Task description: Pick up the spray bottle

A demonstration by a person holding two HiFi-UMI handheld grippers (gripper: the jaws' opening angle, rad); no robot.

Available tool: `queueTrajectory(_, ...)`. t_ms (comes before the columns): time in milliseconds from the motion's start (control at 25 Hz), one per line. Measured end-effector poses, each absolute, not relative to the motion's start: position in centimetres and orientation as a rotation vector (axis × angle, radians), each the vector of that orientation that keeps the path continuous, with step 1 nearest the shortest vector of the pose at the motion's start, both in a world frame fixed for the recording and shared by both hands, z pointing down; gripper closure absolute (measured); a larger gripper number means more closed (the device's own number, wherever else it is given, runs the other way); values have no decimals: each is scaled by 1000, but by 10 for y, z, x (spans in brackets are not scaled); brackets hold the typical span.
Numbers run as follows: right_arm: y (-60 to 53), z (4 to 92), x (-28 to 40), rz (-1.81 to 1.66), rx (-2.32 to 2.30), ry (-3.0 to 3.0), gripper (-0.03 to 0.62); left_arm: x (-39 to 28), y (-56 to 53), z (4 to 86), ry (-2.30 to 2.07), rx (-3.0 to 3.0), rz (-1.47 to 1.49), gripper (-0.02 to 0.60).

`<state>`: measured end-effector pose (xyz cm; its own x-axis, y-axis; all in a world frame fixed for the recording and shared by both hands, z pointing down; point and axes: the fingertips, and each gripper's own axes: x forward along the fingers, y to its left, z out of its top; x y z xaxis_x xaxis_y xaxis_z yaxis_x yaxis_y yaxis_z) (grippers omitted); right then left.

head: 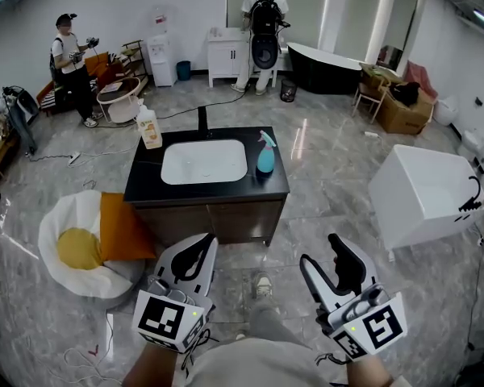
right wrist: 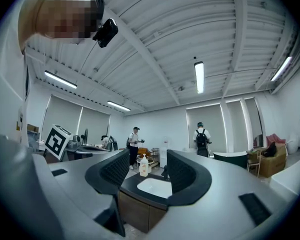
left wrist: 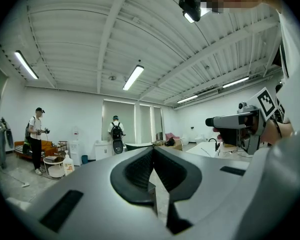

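Observation:
The blue spray bottle [head: 265, 153] stands upright at the right edge of a black vanity top [head: 145, 188], beside its white sink basin [head: 204, 161]. Both grippers hang low in front of the vanity, well short of it. My left gripper [head: 208, 239] is shut, its pads meeting with nothing between them [left wrist: 153, 149]. My right gripper [head: 321, 250] is open and empty. In the right gripper view its jaws [right wrist: 147, 159] frame the sink [right wrist: 155, 186]. Only a dark sliver of the spray bottle [right wrist: 164, 172] shows there, beside the right finger.
A cream soap bottle [head: 149, 127] stands at the vanity's back left corner. An egg-shaped cushion with an orange pillow [head: 85, 244] lies left of the vanity, and a white tub [head: 423, 192] stands at the right. Two people [head: 71, 63] [head: 264, 22] stand far behind. Cables lie on the floor.

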<state>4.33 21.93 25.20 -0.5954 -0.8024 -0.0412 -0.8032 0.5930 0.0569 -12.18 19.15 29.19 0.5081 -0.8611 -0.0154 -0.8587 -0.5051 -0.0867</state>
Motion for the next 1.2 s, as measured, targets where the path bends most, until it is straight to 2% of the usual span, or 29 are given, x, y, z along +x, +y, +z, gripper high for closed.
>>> queueTrajectory(680,66,290,70,36,-1374,2896,350,-77,44,326,1528,-2684,-131,563)
queueTrajectory(1200,-80,298,94,-82,-1248,2945,350,-49,-79,317,1624,-2619,-253,563)
